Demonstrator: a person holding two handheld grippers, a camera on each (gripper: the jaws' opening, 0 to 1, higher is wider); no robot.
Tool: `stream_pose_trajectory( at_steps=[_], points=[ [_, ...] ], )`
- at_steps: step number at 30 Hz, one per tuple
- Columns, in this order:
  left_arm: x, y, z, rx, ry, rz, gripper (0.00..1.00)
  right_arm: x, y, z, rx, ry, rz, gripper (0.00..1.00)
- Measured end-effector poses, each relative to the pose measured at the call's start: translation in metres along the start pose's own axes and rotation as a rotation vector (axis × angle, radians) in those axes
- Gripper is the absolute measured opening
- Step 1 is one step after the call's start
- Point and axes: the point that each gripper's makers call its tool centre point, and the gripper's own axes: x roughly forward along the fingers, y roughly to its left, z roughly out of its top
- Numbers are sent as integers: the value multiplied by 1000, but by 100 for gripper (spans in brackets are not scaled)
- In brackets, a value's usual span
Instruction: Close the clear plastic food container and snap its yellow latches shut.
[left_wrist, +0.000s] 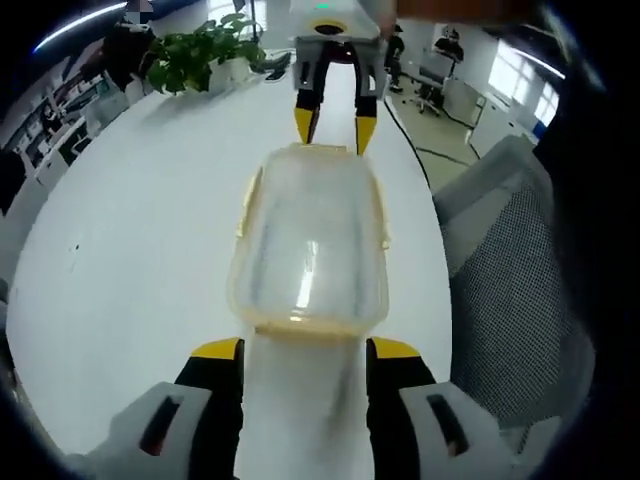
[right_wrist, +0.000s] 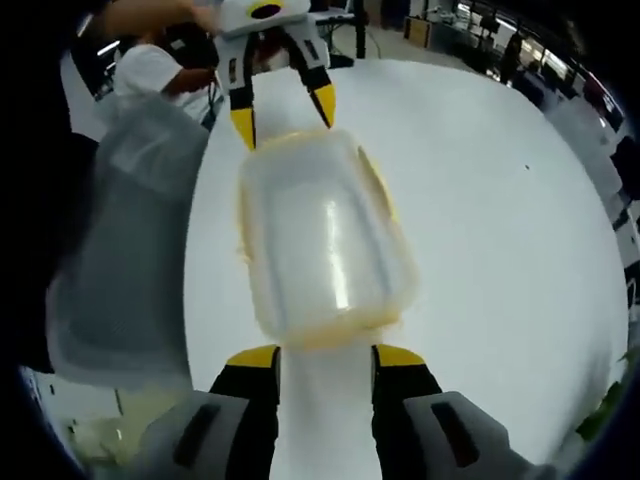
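Observation:
The clear plastic food container (left_wrist: 310, 245) lies lengthwise on the white table (left_wrist: 120, 260) with its lid on top; its yellow latches (left_wrist: 381, 210) run along the long sides. My left gripper (left_wrist: 305, 350) is open, its yellow tips just short of the near end. At the far end my right gripper (left_wrist: 336, 128) is open too, tips at the rim. In the right gripper view the container (right_wrist: 325, 235) lies between my right gripper (right_wrist: 327, 356) below and the left gripper (right_wrist: 283, 112) above. Whether the latches are snapped down I cannot tell.
A grey mesh office chair (left_wrist: 520, 270) stands close at the table's edge, also the chair (right_wrist: 130, 250) in the right gripper view. A potted plant (left_wrist: 200, 55) sits at the far end of the table. A person in a white shirt (right_wrist: 150, 70) is behind the left gripper.

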Motion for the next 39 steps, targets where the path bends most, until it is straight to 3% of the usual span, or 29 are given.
stream_pose_trajectory(
  at_steps=[1, 2, 5, 8, 9, 11, 15, 17, 20, 22, 25, 29, 34, 39],
  points=[
    [-1, 1, 2, -20, -12, 2, 48, -2, 1, 1, 17, -7, 1, 35],
    [-5, 4, 2, -99, -31, 18, 48, -5, 0, 2, 51, -22, -2, 36],
    [-11, 10, 1, -228, -69, 51, 48, -9, -1, 6, 145, -55, -9, 37],
    [-12, 10, 0, -352, -116, 46, 48, -9, -9, 8, 253, -85, -45, 41],
    [-12, 9, 2, -427, -150, 38, 48, -9, -11, 16, 288, -138, -45, 40],
    [-12, 9, 4, -527, -206, 41, 47, -10, -10, 19, 400, -170, -40, 40],
    [-11, 8, 8, -719, -293, 40, 43, -7, -14, 19, 469, -209, -71, 39],
    [-8, 3, 6, -777, -279, 25, 43, -4, -13, 16, 528, -207, -74, 39],
    [-5, 3, 8, -788, -288, 39, 42, -2, -13, 11, 555, -204, -78, 39],
    [-5, 5, 10, -836, -305, 65, 42, -1, -13, 12, 555, -211, -92, 38],
    [-1, 4, 9, -852, -291, 72, 42, 1, -14, 12, 582, -222, -100, 36],
    [5, -2, 7, -846, -255, 81, 42, 4, -13, 17, 638, -253, -89, 34],
    [9, -1, 13, -861, -271, 86, 42, 7, -13, 16, 671, -259, -86, 30],
    [14, -2, 11, -845, -243, 112, 41, 8, -11, 16, 730, -287, -77, 29]
  ],
)
